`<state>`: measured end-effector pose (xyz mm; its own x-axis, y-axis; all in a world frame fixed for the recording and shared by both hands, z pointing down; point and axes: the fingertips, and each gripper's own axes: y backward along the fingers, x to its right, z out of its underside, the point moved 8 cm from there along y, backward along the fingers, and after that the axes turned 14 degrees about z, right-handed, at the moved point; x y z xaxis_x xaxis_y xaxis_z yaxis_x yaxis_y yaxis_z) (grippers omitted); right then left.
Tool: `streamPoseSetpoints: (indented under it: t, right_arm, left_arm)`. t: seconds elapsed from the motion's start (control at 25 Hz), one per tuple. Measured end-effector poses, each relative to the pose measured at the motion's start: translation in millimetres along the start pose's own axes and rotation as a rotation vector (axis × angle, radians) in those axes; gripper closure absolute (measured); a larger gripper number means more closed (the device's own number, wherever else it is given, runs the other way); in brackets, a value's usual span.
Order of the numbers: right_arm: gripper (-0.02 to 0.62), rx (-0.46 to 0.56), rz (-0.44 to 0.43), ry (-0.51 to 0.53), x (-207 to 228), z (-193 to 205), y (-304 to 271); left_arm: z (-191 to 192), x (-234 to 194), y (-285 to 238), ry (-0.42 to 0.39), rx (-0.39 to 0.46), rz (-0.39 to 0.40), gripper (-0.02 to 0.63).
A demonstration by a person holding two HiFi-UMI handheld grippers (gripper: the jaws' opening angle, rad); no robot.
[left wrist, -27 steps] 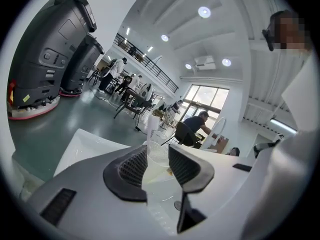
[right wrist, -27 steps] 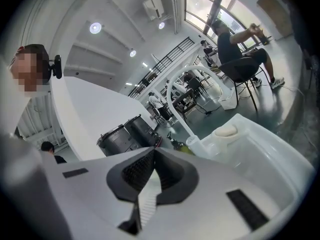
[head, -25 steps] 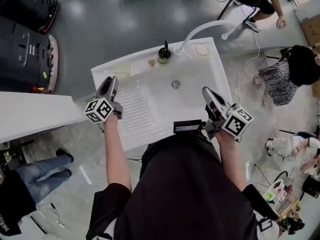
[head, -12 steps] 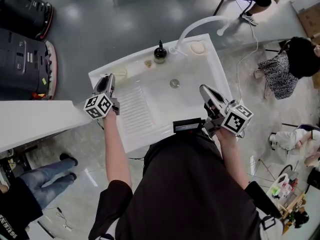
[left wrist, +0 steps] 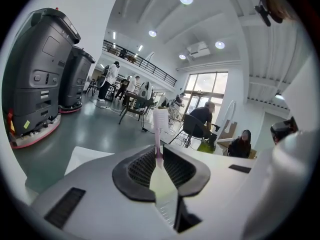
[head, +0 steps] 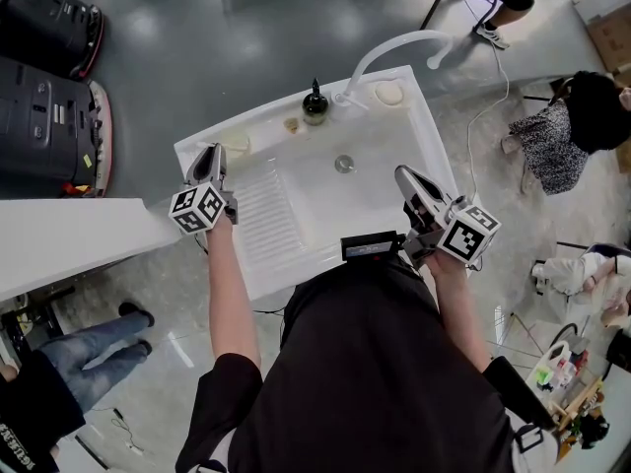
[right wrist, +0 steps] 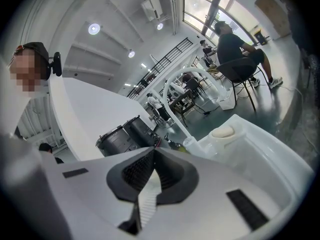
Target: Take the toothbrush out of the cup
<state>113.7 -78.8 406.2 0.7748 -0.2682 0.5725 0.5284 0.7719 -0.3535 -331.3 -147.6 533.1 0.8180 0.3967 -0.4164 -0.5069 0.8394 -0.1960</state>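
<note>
In the left gripper view a toothbrush (left wrist: 160, 120) with a pink neck and white bristles stands upright between my left gripper's (left wrist: 159, 153) pads. The jaws are closing and pinch its handle. In the head view that left gripper (head: 209, 162) hovers over the white sink's (head: 296, 264) back left corner, beside a pale cup-like thing (head: 240, 143); the toothbrush is hidden there. My right gripper (head: 407, 179) hangs over the sink's right rim. Its jaws (right wrist: 151, 152) are shut with nothing between them.
At the back of the sink are a white curved faucet hose (head: 394, 47), a dark bottle (head: 315, 104) and a soap bar (head: 390, 94). A drain (head: 344, 164) lies mid-basin. Two dark floor machines (head: 49, 97) stand at the left. People sit at the right.
My left gripper has edged slightly toward the sink's back left corner and rolled a little. My right gripper has stayed where it was.
</note>
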Motion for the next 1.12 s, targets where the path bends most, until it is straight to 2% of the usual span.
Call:
streamPoseSetpoints:
  t: [0.44,0.68,0.88,1.12]
  right_arm:
    - [0.591,0.004,-0.004,-0.001,0.3,-1.8,0.6]
    - [0.591,0.001,-0.015,-0.002,-0.2,-2.6,-1.7]
    - [0.591,-0.004,-0.027,-0.003,-0.3,-1.5,-4.3]
    - [0.591,-0.014,-0.052,0.002,-2.2,-2.7,-7.6]
  left_arm:
    - [-28.9,6.4,12.6,-0.059,0.136,-0.038,0.555]
    - [-61.3,28.1,25.3,-0.091,0.211,-0.025,0.555]
    - [-83.1,61.6,30.6,-0.080,0.253,0.072,0.555]
    - [-91.7,102.0,29.5,-0.003,0.265,0.240,0.557]
